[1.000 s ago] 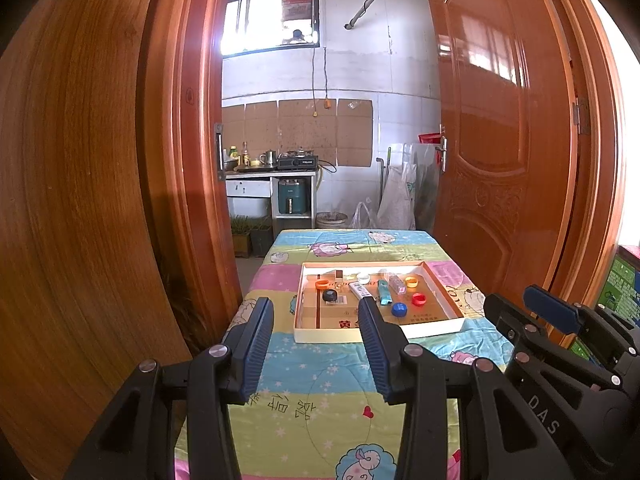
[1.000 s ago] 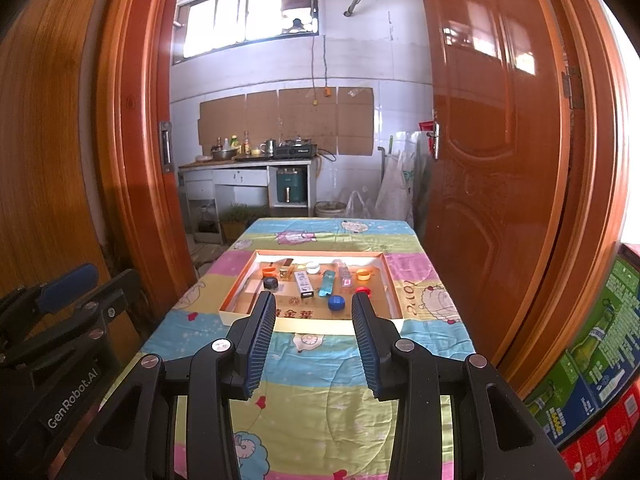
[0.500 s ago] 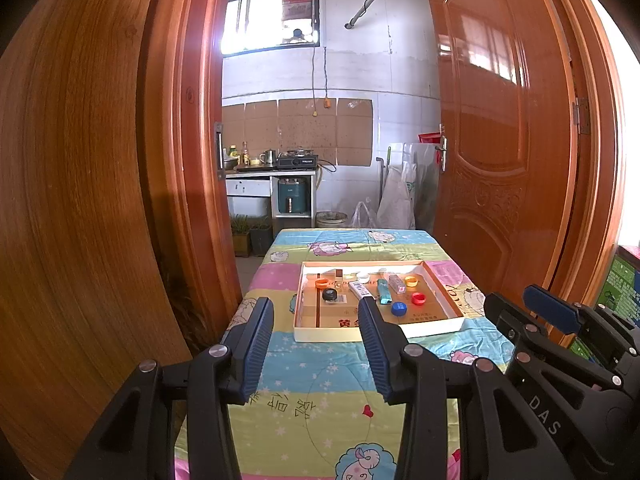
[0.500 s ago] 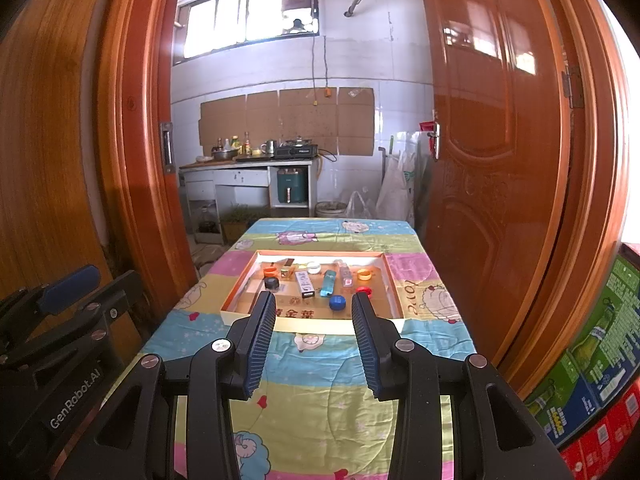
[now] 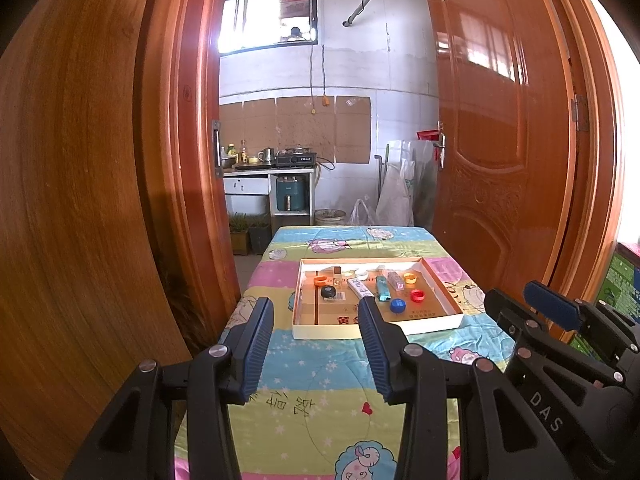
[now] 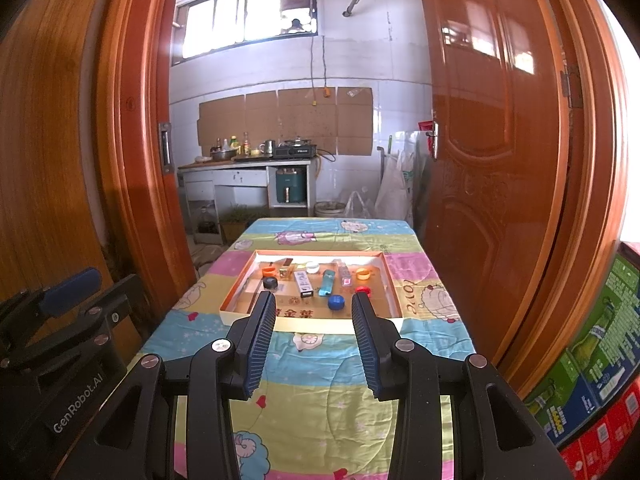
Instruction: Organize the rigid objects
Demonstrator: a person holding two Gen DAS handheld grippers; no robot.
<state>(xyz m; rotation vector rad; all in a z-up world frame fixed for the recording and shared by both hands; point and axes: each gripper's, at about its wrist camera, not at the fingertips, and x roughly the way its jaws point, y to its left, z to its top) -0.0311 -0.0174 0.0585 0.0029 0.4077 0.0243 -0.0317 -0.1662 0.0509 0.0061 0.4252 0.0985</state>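
Grippers come first, closest to you: your left gripper (image 5: 316, 316) has its jaws apart with only air between them, nothing is held; your right gripper (image 6: 314, 310) also stands with its jaws parted and empty, the gap looking a little narrower; both hang above the near part of the table and point forward and somewhat down. In the left wrist view you see the right gripper at the right edge; in the right wrist view the left gripper sits at the left edge.

Under them lies the tablecloth (image 6: 320, 372), with stripes in yellow, blue and pink and cartoon sheep on it; it covers the whole table.

Further, around the middle of the table, is the shallow cardboard tray (image 6: 308, 323) with a white outer wall; all the small objects lie inside it, well apart from your grippers. Nearest in the tray is the blue cap (image 6: 336, 302); just beside it to the right is the red cap (image 6: 362, 290); to the left is the black cap (image 6: 270, 283). Behind these you find the white lighter (image 6: 303, 283), the teal lighter (image 6: 326, 282) and a clear lighter (image 6: 345, 276), all lying flat; then the orange cap (image 6: 268, 271), the white cap (image 6: 312, 267) and the yellow cap (image 6: 362, 274) near the far wall.

Beyond the table stands an open wooden door (image 6: 492, 140) at the right; far behind is a kitchen counter (image 6: 244, 164) against a white tiled wall.
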